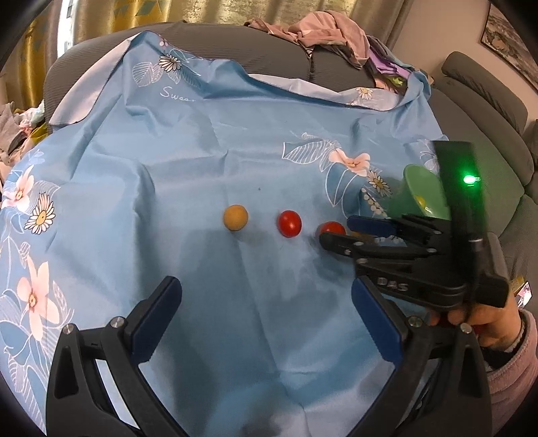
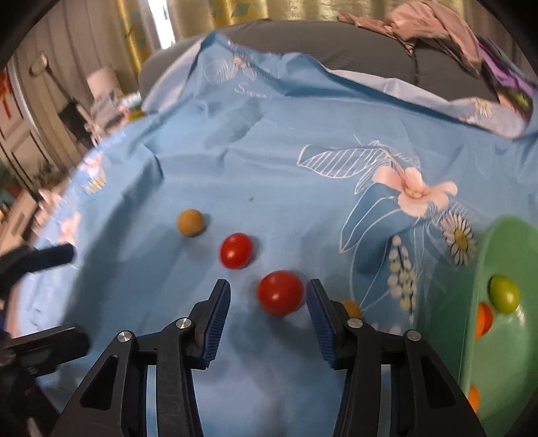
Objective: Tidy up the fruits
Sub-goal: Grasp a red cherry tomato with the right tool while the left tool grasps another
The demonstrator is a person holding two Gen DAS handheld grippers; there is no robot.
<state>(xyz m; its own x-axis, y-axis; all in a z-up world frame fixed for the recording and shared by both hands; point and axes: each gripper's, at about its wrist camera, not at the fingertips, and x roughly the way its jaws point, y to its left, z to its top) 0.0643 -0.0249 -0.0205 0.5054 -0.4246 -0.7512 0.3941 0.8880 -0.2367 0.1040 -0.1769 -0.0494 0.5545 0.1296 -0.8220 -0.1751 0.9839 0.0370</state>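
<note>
1. The right claw [image 2: 269,299] hangs with its jaws apart around the near red tomato [image 2: 280,293]; the pads do not yet touch it.
2. The left claw [image 1: 265,295] is wide open and empty, low over the blue floral cloth [image 1: 201,151].
3. A second red tomato [image 2: 236,250] and a tan ball fruit [image 2: 191,222] lie in a row running far-left of the first one. A small orange fruit [image 2: 351,308] peeks out just right of the right claw.
4. The green bowl [image 2: 487,269] stands at right and already holds a green fruit [image 2: 503,294] and some orange ones.
5. Risk: the tomato is round and smooth, so an off-centre squeeze could shoot it away across the cloth.
6. Risk: too hard a squeeze could burst it.
7. Risk: the right pad could knock the orange fruit beside it.
8. The cloth is creased and seems to cover a soft grey sofa [image 1: 269,50], so fruit may roll. Clothes [image 1: 329,30] are piled at the far edge, with gold curtains [image 1: 168,10] behind.
</note>
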